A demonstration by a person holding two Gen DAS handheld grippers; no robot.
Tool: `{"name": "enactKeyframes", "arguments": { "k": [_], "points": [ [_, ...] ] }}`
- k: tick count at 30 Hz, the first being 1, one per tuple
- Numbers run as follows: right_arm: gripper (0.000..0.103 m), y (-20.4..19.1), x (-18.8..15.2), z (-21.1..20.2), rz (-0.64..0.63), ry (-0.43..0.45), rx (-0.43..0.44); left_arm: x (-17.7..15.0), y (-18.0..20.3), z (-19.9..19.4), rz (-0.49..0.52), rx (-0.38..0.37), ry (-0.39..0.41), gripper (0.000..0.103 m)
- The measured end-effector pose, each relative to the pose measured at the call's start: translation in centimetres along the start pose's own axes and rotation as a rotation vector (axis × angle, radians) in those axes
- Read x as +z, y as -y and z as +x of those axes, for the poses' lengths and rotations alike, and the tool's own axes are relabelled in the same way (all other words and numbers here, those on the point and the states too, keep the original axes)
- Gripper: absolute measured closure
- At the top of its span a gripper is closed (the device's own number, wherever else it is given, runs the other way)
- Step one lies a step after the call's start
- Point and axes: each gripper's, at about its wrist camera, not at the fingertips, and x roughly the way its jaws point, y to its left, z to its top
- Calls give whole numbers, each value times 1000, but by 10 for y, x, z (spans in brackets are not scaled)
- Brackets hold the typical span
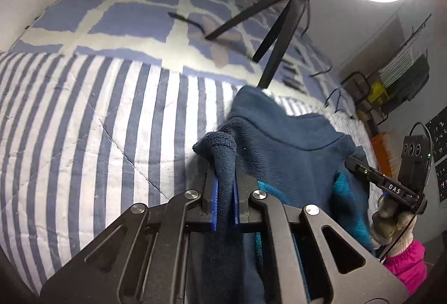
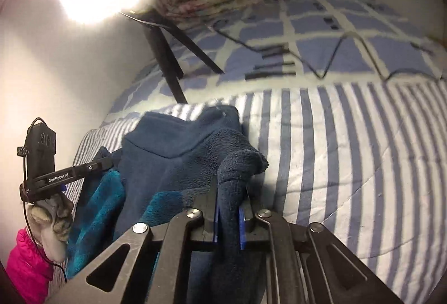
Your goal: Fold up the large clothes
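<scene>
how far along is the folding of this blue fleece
Early. Done: both ends are gripped. The left gripper and right gripper each have their jaws shut on a bunch of the fleece, held up over the striped quilt. In hand: lifting it. Left: no neat fold shows yet; it hangs crumpled.

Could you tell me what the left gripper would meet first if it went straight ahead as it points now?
Probably the blue-and-white striped quilt, as the left gripper, clamped on the dark blue fleece garment, points at it; depth unclear.

"DAS" on the right gripper [image 1: 352,164]; "GenRobot.AI" on the left gripper [image 2: 107,163]
</scene>
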Motion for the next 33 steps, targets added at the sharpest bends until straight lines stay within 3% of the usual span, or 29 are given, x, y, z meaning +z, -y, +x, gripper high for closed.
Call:
{"name": "enactKeyframes", "arguments": {
  "k": [9, 16, 25, 33],
  "points": [
    [96, -40, 6, -64, -98, 74, 6, -6, 43, -70, 63, -63, 66, 98],
    [96, -84, -9, -134, -197, 124, 21, -45, 86, -143, 146, -86, 116, 98],
    [96, -137, -90, -222, -299, 152, 31, -130, 101, -221, 173, -91, 136, 98],
    [96, -157, -183, -245, -317, 101, 18, -206, 96, -252, 182, -66, 117, 98]
  ]
}}
